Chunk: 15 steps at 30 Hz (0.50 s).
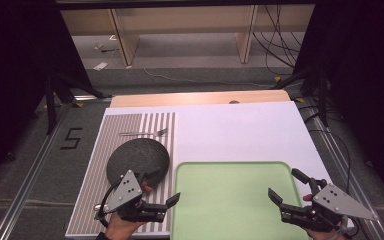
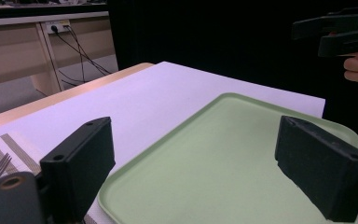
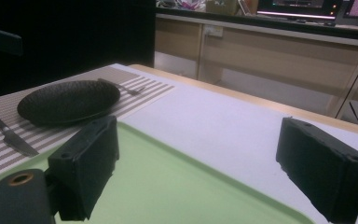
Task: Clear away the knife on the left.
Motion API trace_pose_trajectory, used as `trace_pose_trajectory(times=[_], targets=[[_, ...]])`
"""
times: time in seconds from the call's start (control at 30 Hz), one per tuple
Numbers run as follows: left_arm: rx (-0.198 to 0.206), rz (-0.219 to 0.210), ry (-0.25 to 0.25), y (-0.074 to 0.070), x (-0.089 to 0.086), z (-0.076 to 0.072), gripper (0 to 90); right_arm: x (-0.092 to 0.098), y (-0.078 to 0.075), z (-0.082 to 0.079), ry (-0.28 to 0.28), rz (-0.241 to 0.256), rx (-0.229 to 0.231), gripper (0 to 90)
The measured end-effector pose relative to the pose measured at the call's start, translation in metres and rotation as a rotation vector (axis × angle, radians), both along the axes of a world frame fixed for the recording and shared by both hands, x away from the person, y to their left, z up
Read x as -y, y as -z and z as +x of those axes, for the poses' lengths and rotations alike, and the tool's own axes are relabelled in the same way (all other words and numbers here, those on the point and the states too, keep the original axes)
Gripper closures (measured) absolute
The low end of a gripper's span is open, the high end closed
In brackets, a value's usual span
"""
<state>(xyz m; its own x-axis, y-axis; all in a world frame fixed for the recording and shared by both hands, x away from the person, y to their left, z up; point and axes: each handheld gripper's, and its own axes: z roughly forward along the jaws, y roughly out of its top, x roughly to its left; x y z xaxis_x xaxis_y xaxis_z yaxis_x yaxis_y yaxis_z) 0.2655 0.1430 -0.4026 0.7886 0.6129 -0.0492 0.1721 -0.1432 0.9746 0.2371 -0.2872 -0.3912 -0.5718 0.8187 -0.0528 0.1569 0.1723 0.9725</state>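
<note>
Tray [image 1: 232, 200]: pale green, rectangular, rounded corners, raised rim, bare; just right of the striped mat [image 1: 92, 165]. Left gripper [image 1: 166, 188] and right gripper [image 1: 285, 185]: jaws spread, holding nothing, above tray's side edges.

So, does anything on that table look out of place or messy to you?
Mostly tidy. One oddity: the fork lies crosswise beyond the black plate on the striped placemat, not beside it as the knife does. The green tray is empty, nothing spilled or broken.
</note>
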Motion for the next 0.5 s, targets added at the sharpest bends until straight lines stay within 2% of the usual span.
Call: trace_pose_trajectory(times=[0.3,0.5], targets=[[-0.001,0.008,0.006,0.0002,0.0003,0.0000,11.9,-0.0014,-0.0007,-0.0015,-0.009,-0.005,0.002,14.0],[0.013,0.025,0.024,-0.0009,0.0003,-0.0006,13.8,-0.0017,-0.0007,-0.0022,-0.008,-0.006,0.004,14.0]])
